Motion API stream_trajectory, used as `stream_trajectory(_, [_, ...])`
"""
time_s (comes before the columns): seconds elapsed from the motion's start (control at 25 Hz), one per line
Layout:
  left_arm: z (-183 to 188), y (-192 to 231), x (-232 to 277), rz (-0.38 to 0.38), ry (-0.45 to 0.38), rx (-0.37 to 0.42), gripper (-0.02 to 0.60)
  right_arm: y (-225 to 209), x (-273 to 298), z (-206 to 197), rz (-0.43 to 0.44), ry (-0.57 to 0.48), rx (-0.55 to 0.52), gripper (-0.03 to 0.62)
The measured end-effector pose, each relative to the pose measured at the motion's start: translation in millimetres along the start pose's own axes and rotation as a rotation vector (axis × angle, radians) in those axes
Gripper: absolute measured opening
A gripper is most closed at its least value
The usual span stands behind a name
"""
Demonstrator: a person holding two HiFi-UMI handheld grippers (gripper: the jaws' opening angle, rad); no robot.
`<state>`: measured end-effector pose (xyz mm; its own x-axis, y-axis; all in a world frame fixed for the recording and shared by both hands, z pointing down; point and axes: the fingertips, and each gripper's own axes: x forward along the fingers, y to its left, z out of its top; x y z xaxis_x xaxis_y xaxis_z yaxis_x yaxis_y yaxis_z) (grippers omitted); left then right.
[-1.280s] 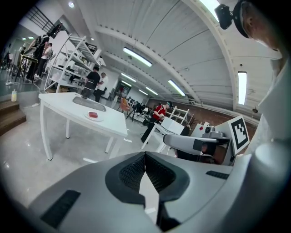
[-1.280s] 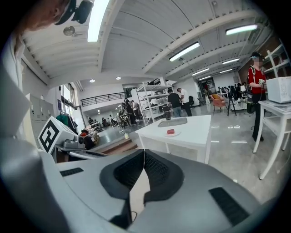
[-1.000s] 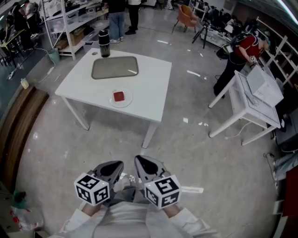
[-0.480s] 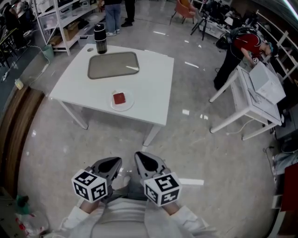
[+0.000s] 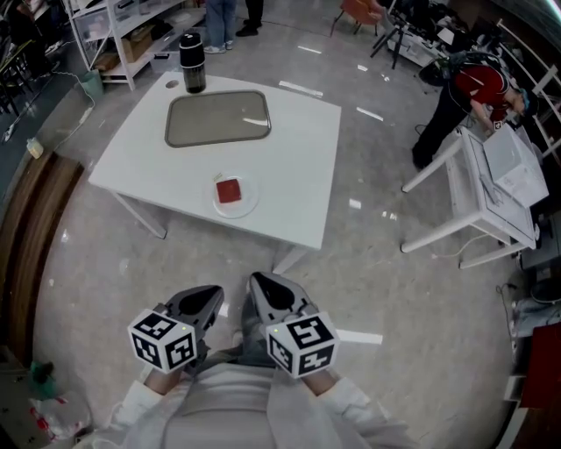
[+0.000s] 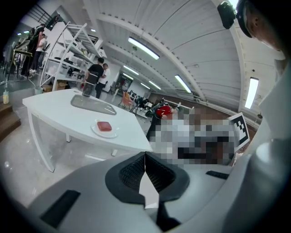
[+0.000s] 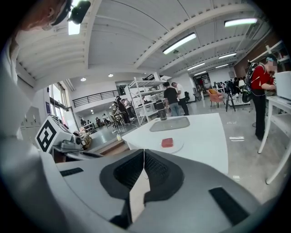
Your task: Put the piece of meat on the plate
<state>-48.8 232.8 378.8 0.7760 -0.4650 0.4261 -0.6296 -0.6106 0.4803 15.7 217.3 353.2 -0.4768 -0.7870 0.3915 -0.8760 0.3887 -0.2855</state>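
A red piece of meat [image 5: 229, 189] lies on a small white plate [image 5: 246, 204] near the front of a white table [image 5: 294, 167]. The left gripper view shows the meat [image 6: 104, 126] on its plate [image 6: 97, 131], and so does the right gripper view: meat [image 7: 167, 142], plate [image 7: 178, 147]. My left gripper [image 5: 208, 295] and right gripper [image 5: 260, 287] are held close to my body over the floor, well short of the table. Both are shut, jaws meeting with nothing between them [image 6: 145, 157] [image 7: 143, 153].
A grey tray [image 5: 217, 117] and a dark bottle [image 5: 192, 63] stand at the table's far side. A second white table [image 5: 487, 188] is at the right, with a person in red [image 5: 473, 92] beside it. Shelving [image 5: 131, 26] and standing people are behind.
The table with the plate has come a little closer in the head view. Both grippers stay shut and close to my body.
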Motion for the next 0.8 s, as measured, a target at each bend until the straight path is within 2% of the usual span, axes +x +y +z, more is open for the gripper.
stream_trajectory(0.28, [44.4,32.8,42.9,0.018,-0.001,-0.014,0.009,-40.8,45.8,27.2,0.022,0.034,-0.01,0.015])
stream_trajectory(0.52, [72.3,51.9,81.4,0.03,0.012,-0.053,0.009,-73.1,82.9,48.1,0.056,0.073,-0.01,0.015])
stream_trajectory(0.8, [95.7,77.9,113.9,0.074,-0.015,-0.128,0.009,-111.3,118.8,62.3,0.09,0.111,-0.007,0.015])
